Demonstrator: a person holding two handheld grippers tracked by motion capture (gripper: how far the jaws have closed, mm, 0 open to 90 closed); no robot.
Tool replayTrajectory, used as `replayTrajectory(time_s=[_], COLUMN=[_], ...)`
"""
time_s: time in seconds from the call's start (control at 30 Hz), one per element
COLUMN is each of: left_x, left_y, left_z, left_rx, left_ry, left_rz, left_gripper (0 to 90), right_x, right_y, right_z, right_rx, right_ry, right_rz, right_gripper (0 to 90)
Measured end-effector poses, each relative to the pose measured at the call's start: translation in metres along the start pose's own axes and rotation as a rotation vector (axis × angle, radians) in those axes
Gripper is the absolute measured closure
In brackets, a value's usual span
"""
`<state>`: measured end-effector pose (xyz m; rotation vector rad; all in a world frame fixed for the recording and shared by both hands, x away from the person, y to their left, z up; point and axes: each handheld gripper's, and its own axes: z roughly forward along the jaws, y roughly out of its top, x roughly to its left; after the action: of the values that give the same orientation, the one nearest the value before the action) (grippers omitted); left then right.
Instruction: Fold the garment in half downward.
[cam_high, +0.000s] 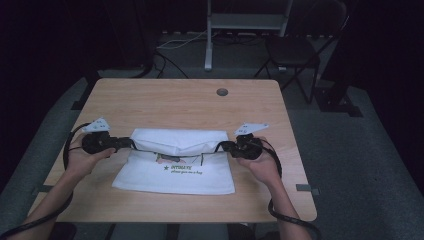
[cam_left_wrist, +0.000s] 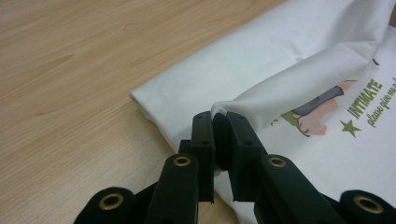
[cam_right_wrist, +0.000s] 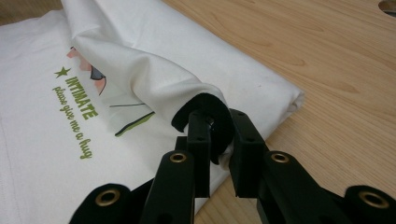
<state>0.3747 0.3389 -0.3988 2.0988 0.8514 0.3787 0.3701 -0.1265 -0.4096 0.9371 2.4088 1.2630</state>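
A white folded cotton T-shirt with a green printed text and a small picture (cam_high: 175, 162) is laid on the light wooden table (cam_high: 180, 102), and its upper layer is lifted at both side edges. The left edge of this layer is pinched between the black jaws of the left gripper (cam_left_wrist: 219, 122), and the right edge, with a dark hem, is pinched by the right gripper (cam_right_wrist: 215, 122). Both grippers are held low and almost level above the table, pointed toward each other across the shirt, each one carried by a hand (cam_high: 82, 157) coming from the near side. The jaws of both grippers are pressed together on the fabric, with only cloth between them.
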Motion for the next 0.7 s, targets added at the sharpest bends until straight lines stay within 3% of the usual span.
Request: replayTrajectory(time_s=[0.7], left_x=[-0.0082], left_y=[-0.0088], left_z=[-0.0094], left_rx=[0.003], left_ry=[0.003], left_rz=[0.027], left_gripper=[82.4], right_x=[0.0084], right_y=[-0.0033], right_z=[-0.0052], right_rx=[-0.003], right_ry=[0.008], right_rz=[-0.018], right_gripper=[80.4])
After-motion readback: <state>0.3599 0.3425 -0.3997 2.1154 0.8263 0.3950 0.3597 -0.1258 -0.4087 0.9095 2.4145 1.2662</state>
